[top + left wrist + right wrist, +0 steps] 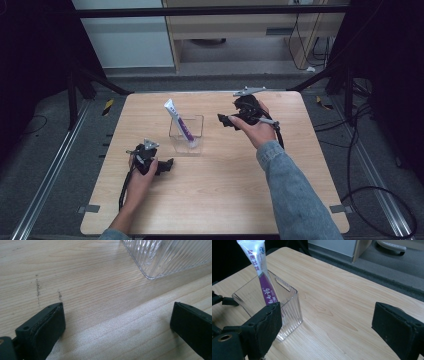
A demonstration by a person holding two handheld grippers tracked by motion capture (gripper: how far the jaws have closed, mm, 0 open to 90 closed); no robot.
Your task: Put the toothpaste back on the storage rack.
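On the left, my left tongs point(167, 164) rest low on the surface point(225, 200), jaws spread wide with nothing but bare wood between them; in the left gripper view a corner of the clear ribbed container point(165, 257) lies just ahead and to the right of them, apart from both pads. I judge they are parked there to steady the container if needed, though no contact is made. At centre, the container point(186, 134) stands upright on the surface, and the sachet point(179, 124) leans inside it, lower end at the bottom, printed white top projecting above the rim toward the rear left; the walls are what keep it propped. To the right, my right tongs point(223, 121) hover above the surface, near the container's right side, jaws wide apart and empty. In the right gripper view the sachet point(260, 270) sits beyond the left pad, outside the gap, consistent with a completed drop-off.
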